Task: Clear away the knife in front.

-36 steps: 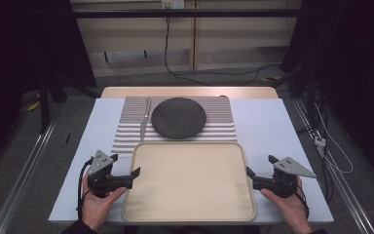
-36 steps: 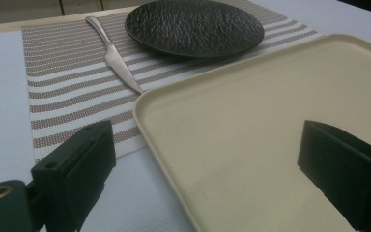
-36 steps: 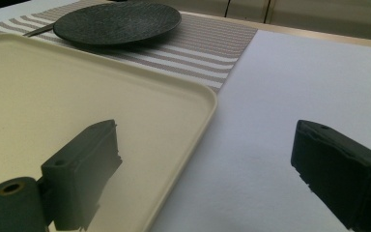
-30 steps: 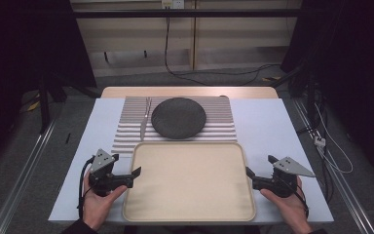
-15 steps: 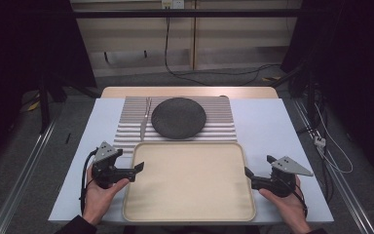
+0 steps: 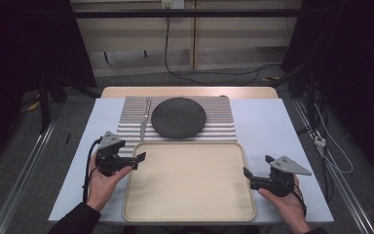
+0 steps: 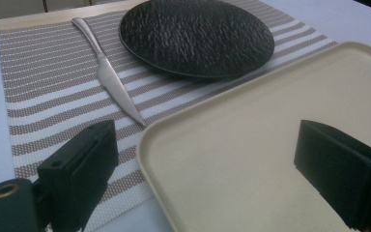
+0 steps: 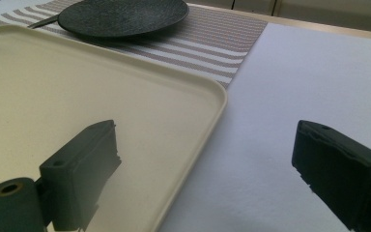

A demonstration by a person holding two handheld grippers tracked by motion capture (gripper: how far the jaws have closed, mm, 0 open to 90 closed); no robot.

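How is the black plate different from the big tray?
The plate is round, while the tray is a rectangle with rounded corners. The plate is dark and bumpy-looking; the tray is pale cream and smooth. The plate sits on the striped mat, far from the person; the tray lies nearer, between the two grippers, and looks bigger. Both lie flat and have nothing on them.

We see our left gripper [image 6: 137,160] as a black body topped by a grey three-cornered plate, a black cable looping from it at 7 o'clock; our right gripper [image 6: 249,174] matches it; blocky black jaws bear small round holes; a dark sleeve [image 6: 75,220] covers our left forearm.
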